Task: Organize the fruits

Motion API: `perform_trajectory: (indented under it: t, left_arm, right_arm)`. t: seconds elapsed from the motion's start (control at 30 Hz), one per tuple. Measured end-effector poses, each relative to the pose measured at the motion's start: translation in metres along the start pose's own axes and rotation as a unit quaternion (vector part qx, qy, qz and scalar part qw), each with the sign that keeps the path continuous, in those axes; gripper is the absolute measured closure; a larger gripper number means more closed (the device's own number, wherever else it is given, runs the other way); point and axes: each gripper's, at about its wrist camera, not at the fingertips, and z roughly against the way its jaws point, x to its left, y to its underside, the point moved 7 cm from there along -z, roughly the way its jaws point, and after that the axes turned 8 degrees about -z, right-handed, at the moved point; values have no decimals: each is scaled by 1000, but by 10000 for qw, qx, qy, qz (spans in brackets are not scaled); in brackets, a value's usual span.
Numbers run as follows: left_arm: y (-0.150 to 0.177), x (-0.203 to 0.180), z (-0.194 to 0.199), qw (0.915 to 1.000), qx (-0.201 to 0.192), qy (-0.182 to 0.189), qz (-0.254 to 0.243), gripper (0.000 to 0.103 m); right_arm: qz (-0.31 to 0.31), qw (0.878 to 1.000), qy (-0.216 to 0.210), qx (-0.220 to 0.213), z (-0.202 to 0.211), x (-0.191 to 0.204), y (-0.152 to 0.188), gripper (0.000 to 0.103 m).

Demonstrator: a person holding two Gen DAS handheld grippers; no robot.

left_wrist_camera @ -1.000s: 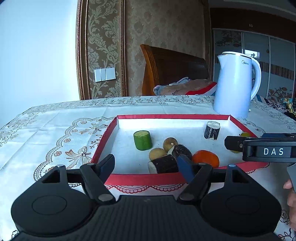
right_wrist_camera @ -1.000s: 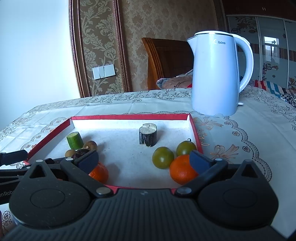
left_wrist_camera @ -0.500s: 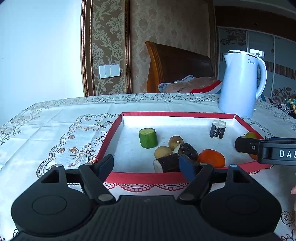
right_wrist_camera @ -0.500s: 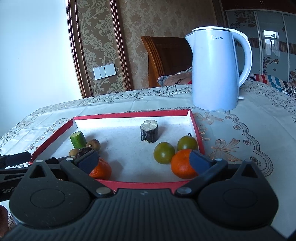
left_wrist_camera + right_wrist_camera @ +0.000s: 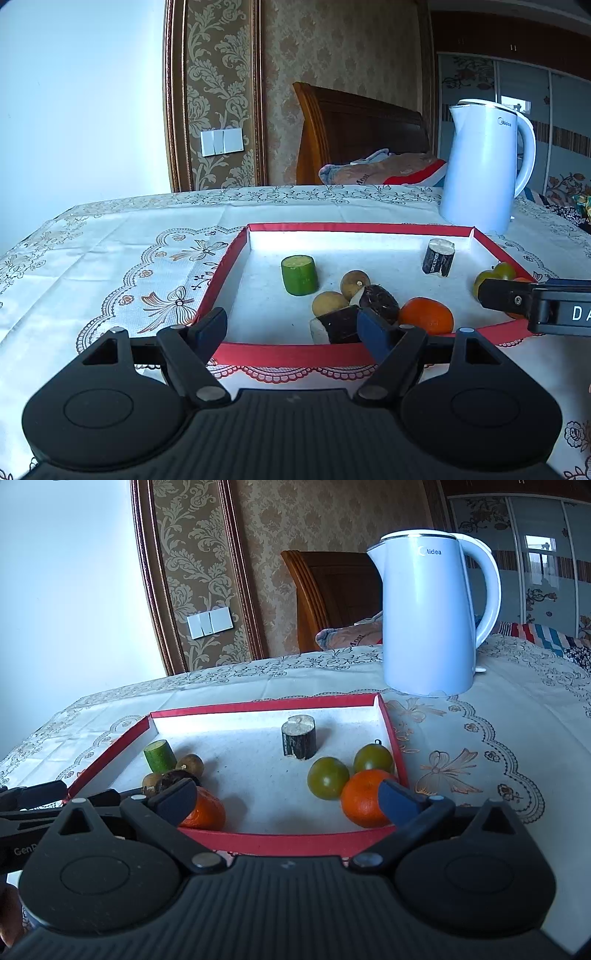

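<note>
Left gripper (image 5: 291, 328) and right gripper (image 5: 288, 799), jaws wide apart, side by side, nothing gripped.

Cool daylight from left, wall overexposed; sharp focus, fisheye bending at edges

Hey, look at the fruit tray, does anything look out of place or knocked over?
Nothing is spilled. One dark cut piece lies on its side in the tray beside a dark round piece, while the one at the back and the green piece stand upright.
</note>
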Motion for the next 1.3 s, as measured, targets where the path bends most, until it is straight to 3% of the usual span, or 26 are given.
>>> perform_trajectory:
  t: [1.3]
  left_arm:
    - [-2,-3,3,9997,-86,-121,-185,26]
  right_arm:
    - [92,10000,36,8,0,2,2,0]
